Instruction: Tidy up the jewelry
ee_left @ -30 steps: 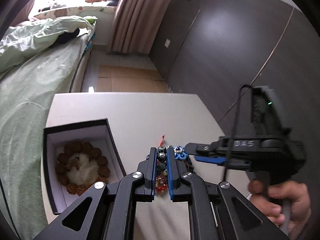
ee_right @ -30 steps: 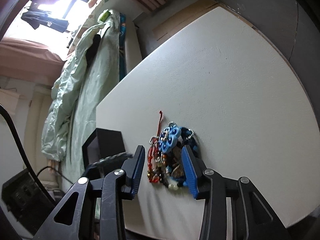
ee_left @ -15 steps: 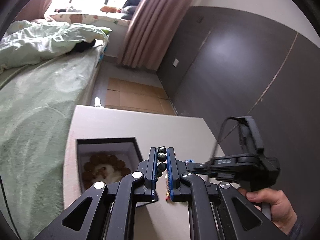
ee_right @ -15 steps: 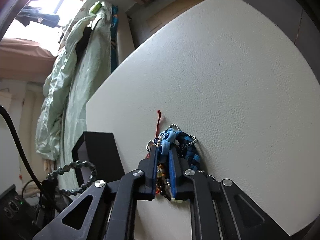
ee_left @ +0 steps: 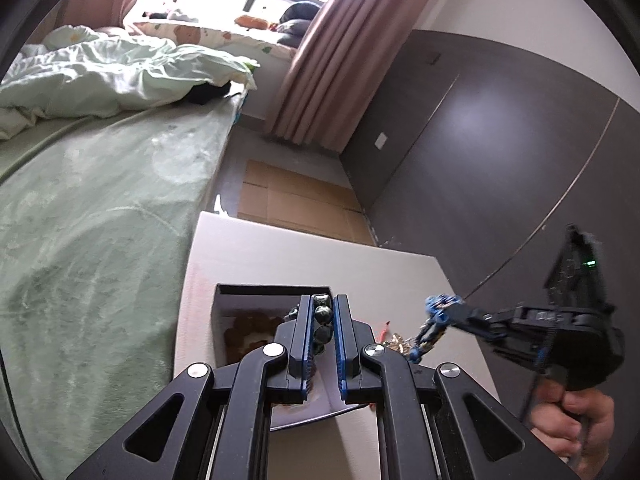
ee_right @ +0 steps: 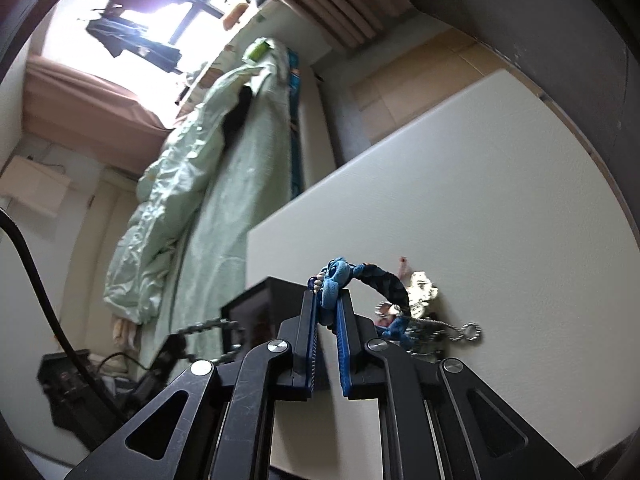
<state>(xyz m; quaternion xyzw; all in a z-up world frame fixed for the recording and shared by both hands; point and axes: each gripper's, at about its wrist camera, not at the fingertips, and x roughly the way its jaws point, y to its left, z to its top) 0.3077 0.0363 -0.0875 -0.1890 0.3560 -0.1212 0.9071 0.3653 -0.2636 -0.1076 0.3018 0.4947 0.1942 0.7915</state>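
My left gripper [ee_left: 322, 309] is shut on a dark green bead bracelet [ee_left: 322, 314] and holds it over the open black box [ee_left: 256, 312], which has a brown bead bracelet [ee_left: 244, 330] inside. My right gripper [ee_right: 327, 300] is shut on a blue charm bracelet [ee_right: 360, 276], lifted above the white table [ee_right: 480, 200]; it also shows in the left wrist view [ee_left: 438, 308]. A small heap of jewelry [ee_right: 424, 312] with a silver ball chain and a red cord lies on the table under it.
A bed with a green quilt [ee_left: 100, 160] runs along the table's left side. A dark wall [ee_left: 500, 160] stands to the right. The black box shows in the right wrist view [ee_right: 264, 312] at the table's left edge.
My left gripper lifted the dark bead bracelet from the heap and carried it left over the box. My right gripper closed on the blue bracelet and raised it off the table.
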